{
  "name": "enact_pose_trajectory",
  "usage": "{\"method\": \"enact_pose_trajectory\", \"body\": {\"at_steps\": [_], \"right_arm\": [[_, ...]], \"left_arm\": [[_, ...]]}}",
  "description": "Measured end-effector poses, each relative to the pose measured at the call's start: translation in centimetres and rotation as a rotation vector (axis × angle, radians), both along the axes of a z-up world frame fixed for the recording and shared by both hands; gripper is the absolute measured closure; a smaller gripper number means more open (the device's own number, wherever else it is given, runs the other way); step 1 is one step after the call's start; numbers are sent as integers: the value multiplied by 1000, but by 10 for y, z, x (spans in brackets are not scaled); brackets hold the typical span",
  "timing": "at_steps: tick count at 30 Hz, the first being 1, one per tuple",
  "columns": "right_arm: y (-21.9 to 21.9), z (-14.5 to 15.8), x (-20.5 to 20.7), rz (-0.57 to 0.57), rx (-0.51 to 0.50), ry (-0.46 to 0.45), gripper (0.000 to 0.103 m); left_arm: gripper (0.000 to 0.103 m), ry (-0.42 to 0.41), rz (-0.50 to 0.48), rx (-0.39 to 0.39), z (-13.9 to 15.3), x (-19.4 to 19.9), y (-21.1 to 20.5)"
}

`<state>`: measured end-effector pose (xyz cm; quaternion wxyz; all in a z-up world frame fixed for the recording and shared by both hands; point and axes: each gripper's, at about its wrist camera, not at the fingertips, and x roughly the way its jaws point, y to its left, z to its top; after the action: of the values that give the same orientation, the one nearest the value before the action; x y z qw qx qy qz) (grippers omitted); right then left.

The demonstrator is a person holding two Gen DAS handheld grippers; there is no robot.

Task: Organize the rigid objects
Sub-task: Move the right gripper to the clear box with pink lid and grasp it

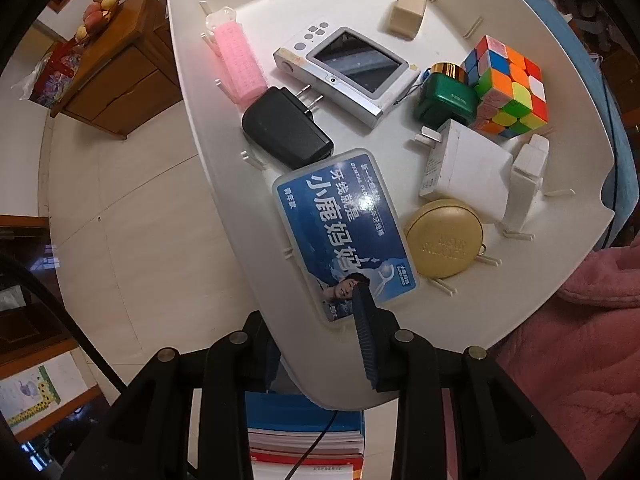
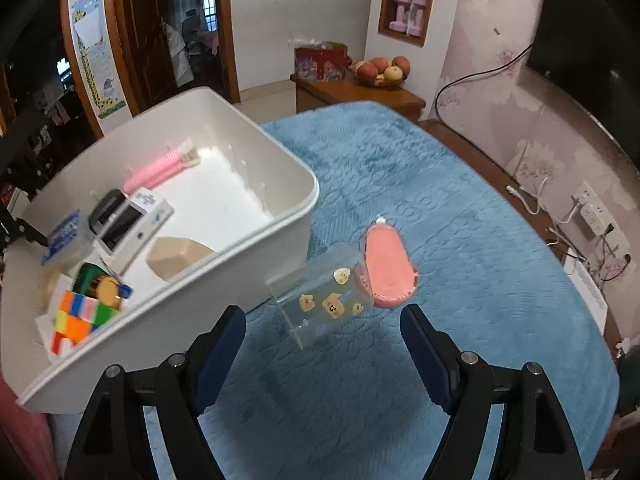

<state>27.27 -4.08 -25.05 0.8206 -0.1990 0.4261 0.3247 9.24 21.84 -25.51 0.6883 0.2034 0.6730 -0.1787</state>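
Two hand-held grippers are at work, and each has its own job. Your left hand-held gripper (image 1: 310, 320) points down and is clamped on the near wall of the white bin (image 1: 224, 184). One blue finger (image 1: 362, 320) stands inside and the other is hidden outside the wall. I judge that this grip is there to steady the bin while things go in.

Your right hand-held gripper (image 2: 322, 320) has its jaws spread wide with nothing between them. It angles down over the blue quilted cover (image 2: 460, 240). One object lies outside the bin, just ahead of those jaws: a clear container with a pink lid (image 2: 332, 296). It is on its side, just beside the bin's outer wall, and looks like the next thing to pick up. The wide opening suits its broad body.

Inside the bin I count ten things, one of each:
- Nearest the clamped wall lies a floss box with a blue label (image 1: 344, 232).
- Beside it is a round gold case (image 1: 444, 238).
- Next come a white charger (image 1: 464, 168), a small white bottle (image 1: 528, 176) and a black plug adapter (image 1: 284, 128).
- Further in are a green jar with a gold cap (image 1: 446, 96) and a colour cube (image 1: 508, 88), which touch each other.
- Beyond them lie a white camera with a screen (image 1: 348, 72) and a pink hair roller (image 1: 238, 64).
- A beige block (image 1: 408, 8) stands at the far wall.

The middle of the far floor is bare, so there is room for the container.
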Motion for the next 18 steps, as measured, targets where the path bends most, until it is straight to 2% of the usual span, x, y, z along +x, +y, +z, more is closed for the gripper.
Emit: {"method": "enact_pose_trajectory", "body": {"at_steps": [8, 15, 17, 18], "right_arm": [[6, -30, 20, -20, 6, 39, 23], [2, -35, 34, -53, 55, 75, 23], [1, -37, 36, -53, 63, 94, 27], [2, -37, 36, -51, 65, 105, 32]], "left_arm": [[69, 13, 59, -13, 0, 17, 5], [69, 6, 78, -14, 0, 17, 6], [69, 3, 82, -15, -1, 15, 7], [69, 2, 82, -14, -1, 15, 8]]}}
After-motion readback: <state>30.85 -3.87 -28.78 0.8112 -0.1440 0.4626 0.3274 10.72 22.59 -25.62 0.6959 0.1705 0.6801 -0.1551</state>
